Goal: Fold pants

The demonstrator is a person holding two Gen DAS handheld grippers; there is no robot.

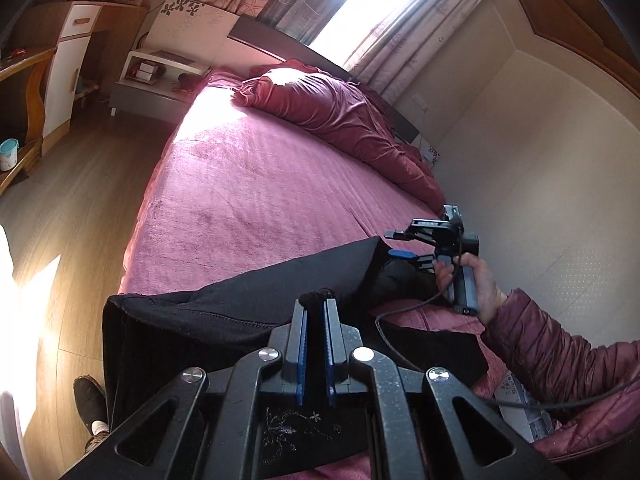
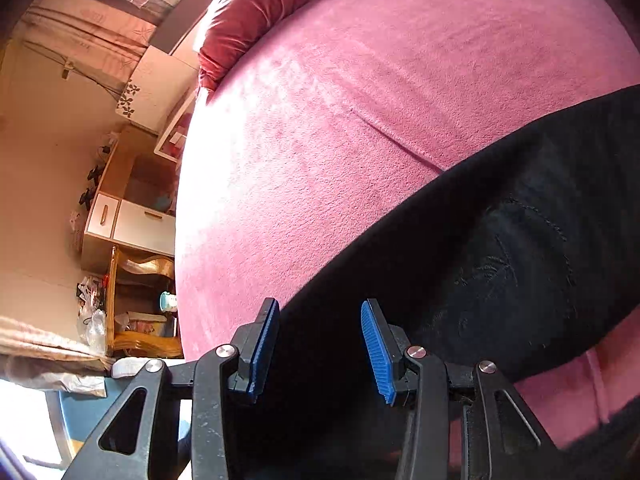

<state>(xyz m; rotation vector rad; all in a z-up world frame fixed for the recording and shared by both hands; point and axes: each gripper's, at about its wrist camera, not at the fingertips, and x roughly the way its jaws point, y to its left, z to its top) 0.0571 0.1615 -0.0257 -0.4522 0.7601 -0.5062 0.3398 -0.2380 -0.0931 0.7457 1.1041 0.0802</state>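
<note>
The black pants (image 1: pixel 224 312) lay across the near edge of the bed (image 1: pixel 256 184), on its pink plush cover, with one end hanging off the side toward the wooden floor (image 1: pixel 80 208). They were not yet a tidy bundle. From where I stood they looked partly doubled over, a raised flap standing up in the middle, so I judged the folding to be somewhere in its early or middle stretch, with the flattening and the final folds yet to come.

The left gripper (image 1: pixel 316 300) had its jaws pinched nearly together on a bunched tuft of the black cloth, holding that part up off the cover. The right gripper (image 2: pixel 320 336) was another matter: its blue pads (image 2: pixel 378 350) stood well apart, hovering just over the dark fabric and holding nothing. In the left camera's view it was beside the far end of the pants, in the person's hand (image 1: pixel 476 284), the quilted maroon sleeve (image 1: pixel 560 352) trailing behind.

A crumpled red quilt (image 1: pixel 340 112) sat heaped at the head of the bed, well apart from the work. I would guess the open gripper needed to take a second hold before the next fold could be carried over.
</note>
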